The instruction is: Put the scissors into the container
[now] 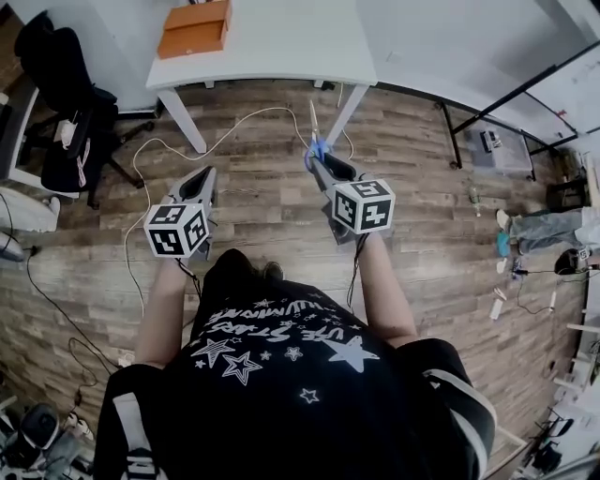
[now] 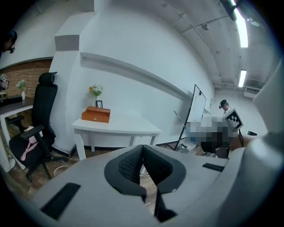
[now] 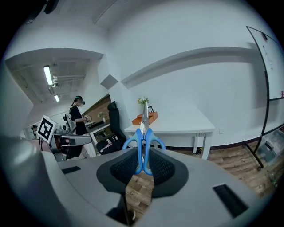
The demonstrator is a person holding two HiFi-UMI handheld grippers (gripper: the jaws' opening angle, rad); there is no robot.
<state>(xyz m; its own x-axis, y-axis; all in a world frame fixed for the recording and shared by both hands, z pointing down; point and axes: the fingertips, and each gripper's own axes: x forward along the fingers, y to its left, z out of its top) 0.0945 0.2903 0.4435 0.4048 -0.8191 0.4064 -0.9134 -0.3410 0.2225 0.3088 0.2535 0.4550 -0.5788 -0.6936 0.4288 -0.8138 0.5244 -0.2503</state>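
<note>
Two grippers are held out in front of the body above the wooden floor [image 1: 262, 220], and only one is loaded. The right gripper [image 3: 143, 163] is seen clamped on the blue handles of the scissors [image 3: 143, 135], the pads pressed on the loops from both sides so that the closed blades are pointed straight ahead. That grip is judged sensible for a carry, since the tips are turned away from the person. The left gripper [image 2: 143, 165] is shown with its jaws brought together on nothing, and is presumably not needed for this step. The scissors are thus carried in the air, well apart from the white table [image 1: 281, 52], toward which the blades are aimed. An orange box [image 1: 195, 26] is set on the far part of that table. Whether it is the container cannot be told, as no open vessel is shown in any view. The drop is judged not yet made, and the table must be approached before any release can be attempted.
</note>
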